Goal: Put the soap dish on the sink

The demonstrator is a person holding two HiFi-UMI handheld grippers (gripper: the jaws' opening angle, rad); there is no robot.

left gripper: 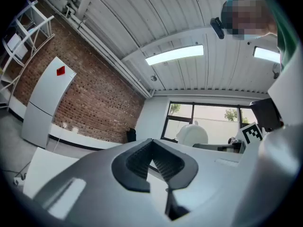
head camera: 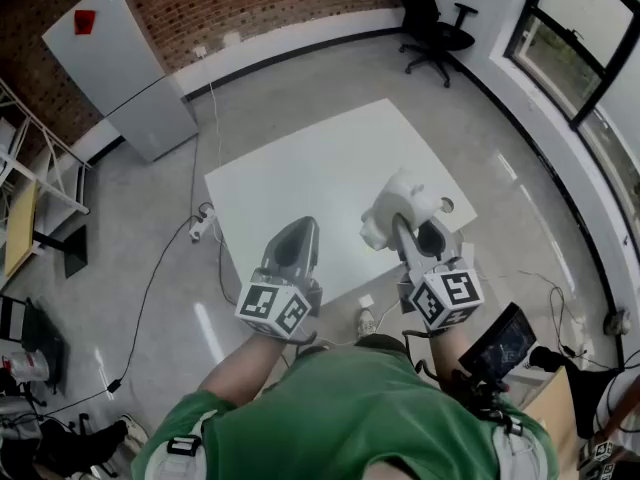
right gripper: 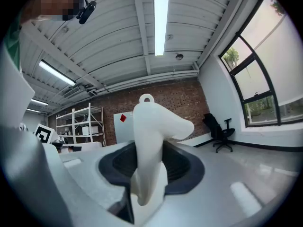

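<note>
Dish (right gripper: 152, 136) is off the surface, clamped in the right hand-held gripper (right gripper: 150, 169). The jaws press on its narrow lower part, and the wider curved top with a small loop sticks up past the pads. In the head view it hangs over the near right part of the white surface (head camera: 320, 168). No sink shows in any view, so my read is a carry step. Keep the grip firm and the dish upright, find the sink rim first, lower onto a flat spot, and open only once it sits. The grip is on a thin part under a bulkier top, so it could pivot between the pads; go slow. Dish looks like smooth matte white plastic, rounded, one piece. Pads dark, ribbed, rubbery-looking. Left hand-held gripper (left gripper: 152, 148) is closed, tips together, nothing in it, just beside the right one. Surface flat, matte, square; floor (head camera: 500, 158) grey, glossy.
</note>
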